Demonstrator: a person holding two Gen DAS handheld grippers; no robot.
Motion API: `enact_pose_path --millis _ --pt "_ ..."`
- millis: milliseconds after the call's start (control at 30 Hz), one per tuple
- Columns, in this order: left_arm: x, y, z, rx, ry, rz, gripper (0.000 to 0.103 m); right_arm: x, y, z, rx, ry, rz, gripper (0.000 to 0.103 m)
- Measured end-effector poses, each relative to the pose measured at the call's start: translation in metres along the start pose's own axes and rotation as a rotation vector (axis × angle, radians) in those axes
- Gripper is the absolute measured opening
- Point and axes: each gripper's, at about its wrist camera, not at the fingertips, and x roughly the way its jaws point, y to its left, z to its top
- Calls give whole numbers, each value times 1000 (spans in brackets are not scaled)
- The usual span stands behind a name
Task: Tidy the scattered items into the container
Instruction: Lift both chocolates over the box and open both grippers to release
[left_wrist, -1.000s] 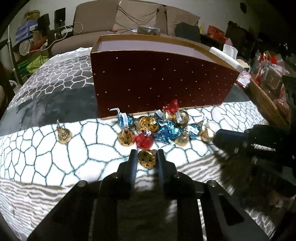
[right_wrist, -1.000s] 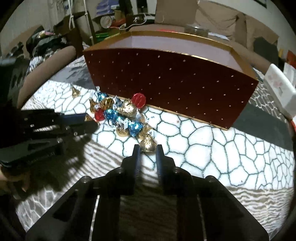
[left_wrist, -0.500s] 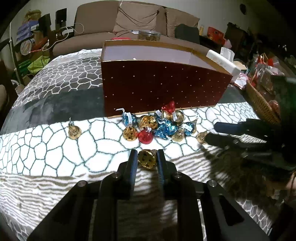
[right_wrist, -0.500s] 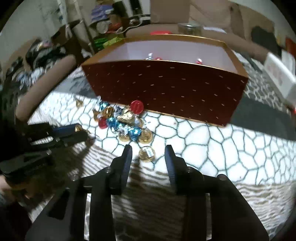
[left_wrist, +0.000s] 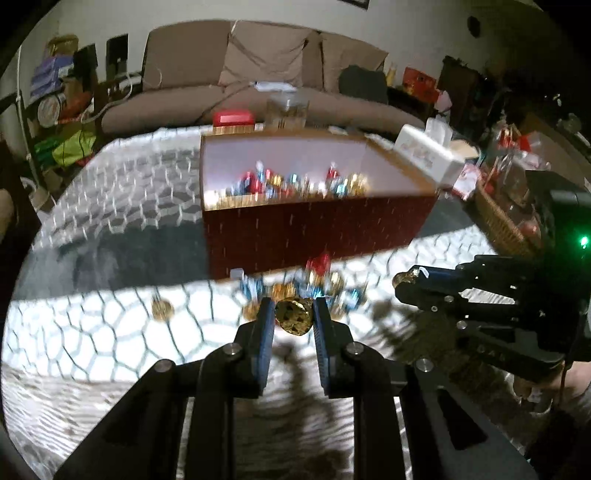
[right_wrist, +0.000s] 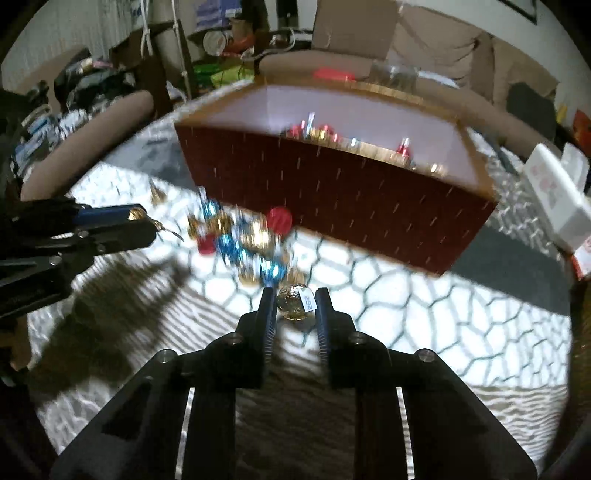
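We see crinkled, glossy foil on the gold candy (left_wrist: 294, 320) and on the loose candies (right_wrist: 243, 236). The box (left_wrist: 317, 232) looks like matt dark-red card dotted with pale specks, its inside smooth and pale. The blanket (left_wrist: 92, 332) is soft, matt cloth. Each tool (right_wrist: 295, 308) is matt black plastic.

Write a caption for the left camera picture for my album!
Left gripper pinching a gold candy above the blanket, red box of candies ahead, right gripper holding another.
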Motion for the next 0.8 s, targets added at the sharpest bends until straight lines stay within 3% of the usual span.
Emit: enact_pose_path --millis 233,400,633,800 --pt "-15 -6 48 -2 -59 34 21 -42 -13 47 60 -73 -14 20" --pt "-7 -2 83 -42 -79 92 21 -50 -28 86 106 -104 -36 20" --pt "35 5 119 -47 -45 140 21 -21 -58 127 179 -87 -57 20" --pt "69 13 127 -55 -7 163 21 16 -81 142 225 -48 -63 20"
